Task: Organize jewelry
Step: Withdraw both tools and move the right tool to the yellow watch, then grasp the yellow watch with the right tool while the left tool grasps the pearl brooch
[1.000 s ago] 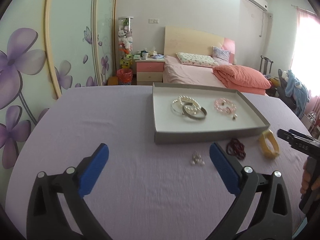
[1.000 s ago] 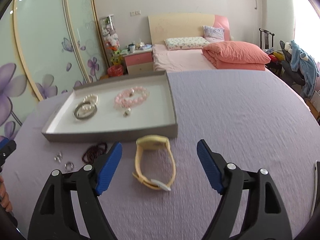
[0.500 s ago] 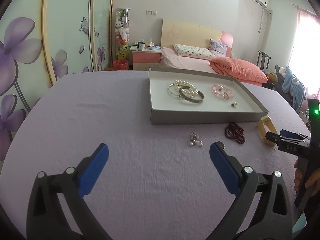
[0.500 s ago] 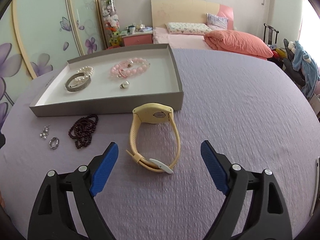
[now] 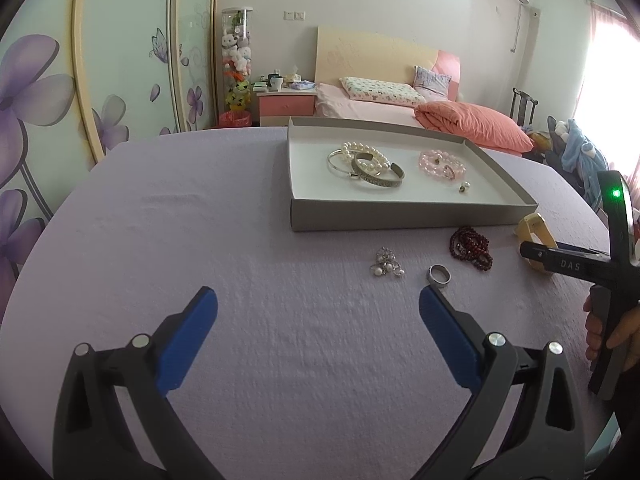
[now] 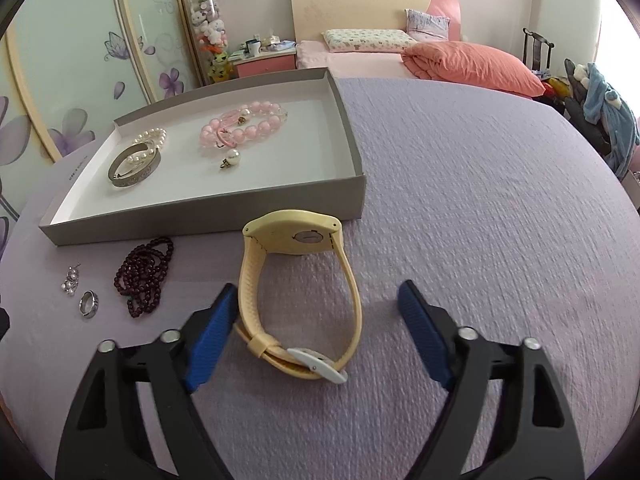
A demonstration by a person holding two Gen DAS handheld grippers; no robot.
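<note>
The right hand-held gripper (image 6: 316, 312) stands released, and its jaws have just been closing a little around the yellow watch (image 6: 298, 300), whose strap sits between the pads, the left one close beside it but not pressing. The watch lies low in the centre of the right wrist view, on the lilac surface (image 6: 480, 200), just before the grey tray (image 6: 200, 216). It looks light, with a soft rubbery strap that would flex; the firmer case at its upper end seems a surer hold. The left hand-held gripper (image 5: 318, 320) is released and empty.
</note>
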